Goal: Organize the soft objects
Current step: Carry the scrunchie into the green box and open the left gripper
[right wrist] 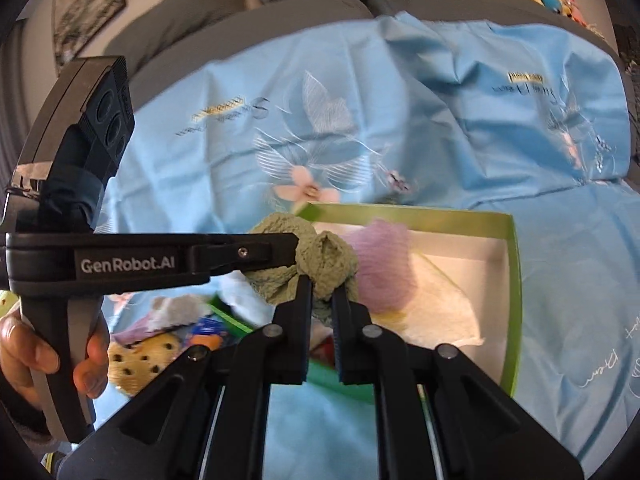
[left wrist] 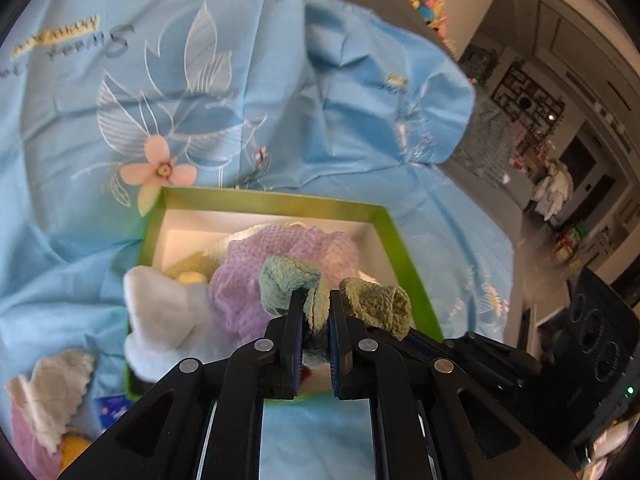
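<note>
Both my hand-held grippers, left (left wrist: 315, 300) and right (right wrist: 322, 286), are pinching one green knitted cloth (right wrist: 308, 258) between closed fingers, holding it just above the green box (right wrist: 514, 280), where a lilac cloth (left wrist: 276, 256) is lying on blue sheet (left wrist: 240, 80).

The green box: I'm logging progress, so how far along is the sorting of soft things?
Done: a purple mesh cloth and a white cloth lie in the green box. In hand: both the left claw and right claw pinch a green knit cloth above it. Left: a spotted yellow plush and pink-white cloth lie outside.
</note>
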